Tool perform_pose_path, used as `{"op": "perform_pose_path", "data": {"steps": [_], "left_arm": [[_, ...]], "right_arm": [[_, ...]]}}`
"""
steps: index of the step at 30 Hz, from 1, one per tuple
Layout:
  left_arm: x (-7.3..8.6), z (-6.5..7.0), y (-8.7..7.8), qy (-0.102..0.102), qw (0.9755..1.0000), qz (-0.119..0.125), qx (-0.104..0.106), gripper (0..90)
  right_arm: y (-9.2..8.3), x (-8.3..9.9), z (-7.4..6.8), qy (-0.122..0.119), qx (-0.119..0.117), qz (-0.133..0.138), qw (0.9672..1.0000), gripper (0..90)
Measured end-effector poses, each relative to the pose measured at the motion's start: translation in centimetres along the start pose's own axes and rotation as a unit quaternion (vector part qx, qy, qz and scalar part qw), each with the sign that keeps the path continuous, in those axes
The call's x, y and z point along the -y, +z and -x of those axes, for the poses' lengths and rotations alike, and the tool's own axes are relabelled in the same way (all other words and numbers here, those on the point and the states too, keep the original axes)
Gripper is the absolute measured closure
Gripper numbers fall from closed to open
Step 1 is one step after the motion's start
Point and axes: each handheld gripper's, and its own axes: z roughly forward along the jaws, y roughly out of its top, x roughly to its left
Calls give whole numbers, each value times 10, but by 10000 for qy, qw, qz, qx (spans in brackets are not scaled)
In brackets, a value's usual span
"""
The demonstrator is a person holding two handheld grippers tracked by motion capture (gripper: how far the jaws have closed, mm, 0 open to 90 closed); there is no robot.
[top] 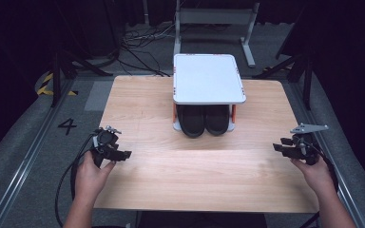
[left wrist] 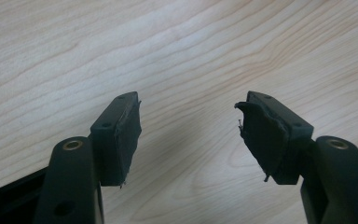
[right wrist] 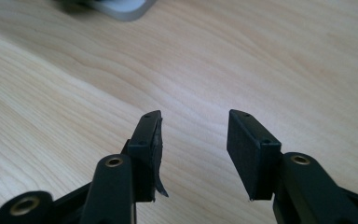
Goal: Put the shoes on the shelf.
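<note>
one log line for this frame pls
left gripper: open, empty | right gripper: open, empty | shoes: under white rack | table

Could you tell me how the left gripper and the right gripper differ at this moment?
The left gripper sits at the table's left edge, the right gripper at its right edge. The right gripper carries a grey plate on top; the left shows none. Both are open and empty, pointing inward.

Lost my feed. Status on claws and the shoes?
Left claw open, empty; right claw open, empty. Black shoes paired under the white rack. Table between: no obstruction.
</note>
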Motion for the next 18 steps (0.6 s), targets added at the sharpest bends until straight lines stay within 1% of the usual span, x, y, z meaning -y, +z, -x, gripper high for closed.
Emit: {"op": "perform_pose_path", "data": {"steps": [2, 3, 5, 6, 7, 8, 9, 10, 11, 14, 15, 16, 17, 18], "left_arm": [[4, -4, 5, 22, 10000, -13, -22, 379], [6, -6, 8, 73, 10000, 5, -31, 379], [9, -10, 13, 176, 9998, 62, -29, 380], [11, -11, 15, 225, 9997, 102, -24, 380], [13, -12, 17, 347, 9992, 164, -53, 380], [15, -12, 19, 398, 9989, 230, -101, 380], [16, -12, 21, 440, 9986, 235, -145, 381], [17, -14, 24, 429, 9986, 218, -208, 382], [17, -14, 24, 429, 9986, 218, -208, 382], [17, -17, 28, 269, 9994, 190, -135, 375], [17, -17, 29, 163, 9996, 196, -89, 371], [18, -18, 30, 121, 9995, 264, -87, 363], [17, -19, 29, 103, 9996, 272, -58, 356], [17, -18, 30, 46, 9995, 296, -32, 355]], "right_arm": [[7, 8, 5, 99, -75, -82, 9999, 552], [9, 11, 7, 95, -64, -98, 9999, 539], [14, 18, 10, -24, -22, -83, 10000, 518], [18, 22, 12, -7, -53, -47, 10000, 509], [19, 24, 14, 18, -98, -28, 9999, 504], [22, 27, 16, 68, -169, 12, 9998, 495], [27, 31, 18, 79, -257, 2, 9996, 484], [29, 32, 18, 57, -232, -22, 9997, 482], [29, 32, 18, 57, -232, -22, 9997, 482], [36, 36, 16, -41, -241, -48, 9997, 464], [38, 36, 16, -48, -224, -77, 9997, 459], [40, 37, 16, -11, -227, -107, 9997, 450], [41, 37, 16, 41, -255, -90, 9996, 438], [42, 38, 17, 35, -249, -33, 9997, 426]]}}
